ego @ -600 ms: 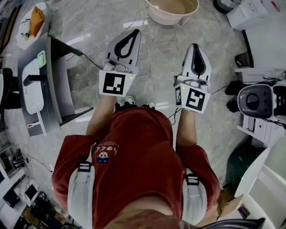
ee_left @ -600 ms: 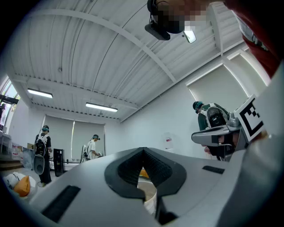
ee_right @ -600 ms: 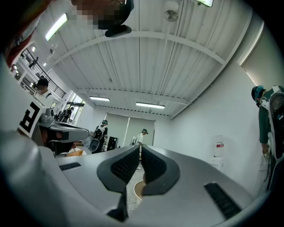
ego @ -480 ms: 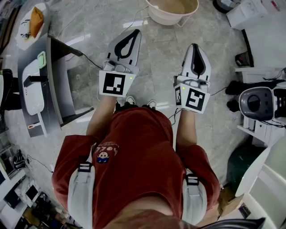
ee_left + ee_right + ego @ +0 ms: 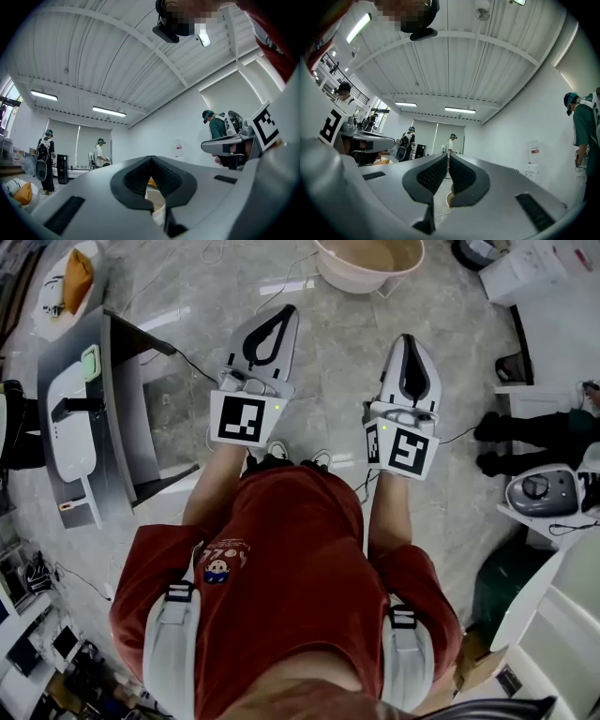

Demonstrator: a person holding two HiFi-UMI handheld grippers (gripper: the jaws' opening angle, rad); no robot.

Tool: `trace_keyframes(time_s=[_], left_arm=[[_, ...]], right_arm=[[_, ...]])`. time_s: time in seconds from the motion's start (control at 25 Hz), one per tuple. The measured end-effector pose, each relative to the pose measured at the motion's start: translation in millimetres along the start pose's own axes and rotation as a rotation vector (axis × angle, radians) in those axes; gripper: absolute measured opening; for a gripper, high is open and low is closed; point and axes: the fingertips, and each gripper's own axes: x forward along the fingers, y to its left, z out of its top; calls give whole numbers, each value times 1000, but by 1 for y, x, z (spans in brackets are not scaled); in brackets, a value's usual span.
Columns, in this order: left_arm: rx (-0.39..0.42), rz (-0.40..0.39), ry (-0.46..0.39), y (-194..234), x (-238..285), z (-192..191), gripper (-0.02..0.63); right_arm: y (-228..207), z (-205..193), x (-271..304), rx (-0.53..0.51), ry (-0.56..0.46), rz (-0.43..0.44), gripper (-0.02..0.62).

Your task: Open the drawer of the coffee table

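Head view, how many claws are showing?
2. The left claw sits nearer the grey table, the right claw beside it, both over the floor short of the beige basin. None appears hidden.

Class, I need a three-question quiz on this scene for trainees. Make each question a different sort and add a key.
1. True or false: the right gripper is clamped on a drawer handle.
2. Where in the head view is the coffee table? A: left. B: right. C: bottom centre.
3. What round thing lies ahead of the left gripper?

Key:
1. False. Its jaws are shut on nothing.
2. A.
3. A beige basin.
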Motion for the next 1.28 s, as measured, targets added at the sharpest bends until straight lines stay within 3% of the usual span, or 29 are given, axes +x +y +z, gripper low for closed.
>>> trace_keyframes(time_s=[0.4, 0.68, 0.96, 1.28], left_arm=[[-21, -13, -4, 32, -11, -12, 14], [-24, -42, 26, 36, 21, -30, 14], [11, -62, 68, 24, 118, -60, 14], [51, -72, 84, -7, 297, -71, 14]], right_arm=[[40, -3, 14, -12, 14, -1, 28], [31, -28, 37, 7, 54, -17, 28], [-34, -78, 102, 61, 65, -31, 28], [-172, -120, 213, 96, 70, -53, 28]])
